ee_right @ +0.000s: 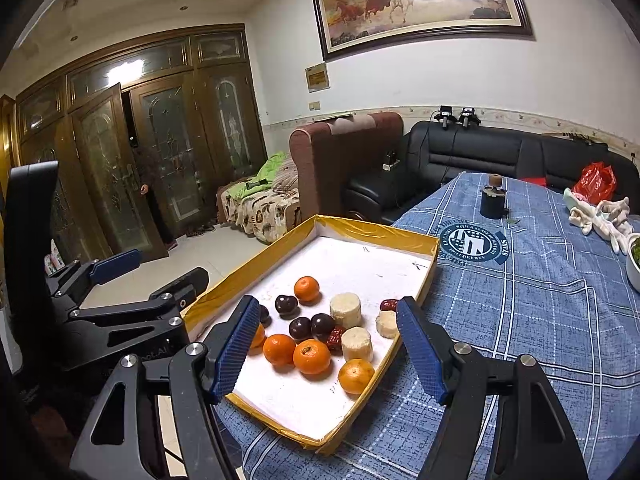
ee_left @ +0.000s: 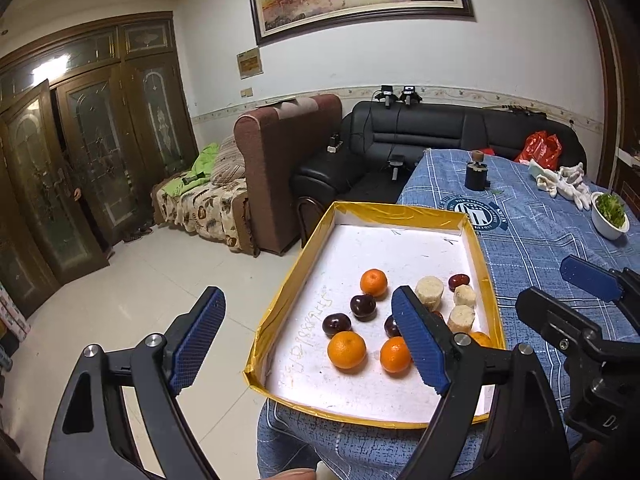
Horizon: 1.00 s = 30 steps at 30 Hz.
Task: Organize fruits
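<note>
Left tongs [ee_left: 308, 336]: nearest the viewer, spread wide and holding nothing. They hang above the tray's near left edge, half over the floor, seemingly waiting for a turn.

Right tongs [ee_right: 326, 344]: also spread wide and empty. They frame the fruit cluster from above the tray's near right corner, which reads as lining up a first pick.

Tray [ee_right: 280, 242]: a shallow box with a yellow rim and white floor. It sits at the worktop's near left corner, with its left side jutting past the edge.

Oranges [ee_right: 312, 356]: about five, mostly in the tray's near part, one tucked behind the left blue pad in the right view.

Dark fruits [ee_right: 300, 328]: round, plum-like, mixed among the oranges, some touching them.

Red dates [ee_right: 335, 338]: small and wrinkled; one is wedged between other pieces, another lies by the tray's right wall.

Pale chunks [ee_right: 345, 309]: three cream cylinders, upright, on the tray's right side.

Sorting state: kinds are jumbled in the near half; the far half of the tray is bare, likely room for grouping.

In the way: tight packing means neighbours may roll when one piece is lifted.

Worktop [ee_right: 520, 320]: covered by a blue checked cloth.

Farther off: a white bowl [ee_left: 608, 220] of greens, white gloves [ee_right: 600, 216], a black jar [ee_right: 493, 200], all well apart from the tray.

Beyond: black sofa, brown sofa, wooden doors.
</note>
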### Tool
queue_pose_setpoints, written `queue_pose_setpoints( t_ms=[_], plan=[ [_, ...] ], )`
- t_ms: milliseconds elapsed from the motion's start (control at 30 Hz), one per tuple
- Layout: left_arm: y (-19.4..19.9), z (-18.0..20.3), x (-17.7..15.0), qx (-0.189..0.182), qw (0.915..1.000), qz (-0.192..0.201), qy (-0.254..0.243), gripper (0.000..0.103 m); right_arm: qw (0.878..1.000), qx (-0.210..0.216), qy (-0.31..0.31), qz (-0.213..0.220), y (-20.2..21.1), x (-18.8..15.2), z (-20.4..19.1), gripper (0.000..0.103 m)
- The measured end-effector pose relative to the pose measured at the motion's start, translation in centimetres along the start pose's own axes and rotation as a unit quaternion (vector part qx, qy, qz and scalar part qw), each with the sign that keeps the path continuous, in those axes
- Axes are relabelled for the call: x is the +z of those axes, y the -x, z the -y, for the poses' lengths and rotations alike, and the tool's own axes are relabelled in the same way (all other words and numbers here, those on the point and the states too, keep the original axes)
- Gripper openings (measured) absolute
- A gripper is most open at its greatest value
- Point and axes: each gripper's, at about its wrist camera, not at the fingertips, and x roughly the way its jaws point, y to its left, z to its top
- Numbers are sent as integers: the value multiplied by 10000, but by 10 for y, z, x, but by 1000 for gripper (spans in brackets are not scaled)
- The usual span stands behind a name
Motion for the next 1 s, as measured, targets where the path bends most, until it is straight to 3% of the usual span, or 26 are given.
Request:
queue_pose_setpoints(
  t_ms=[1000],
  plan=[
    [10, 2, 1, -215, 9998, 58, -11, 86, 9999, -9, -90, 125, 0, 2, 1, 72]
  ],
)
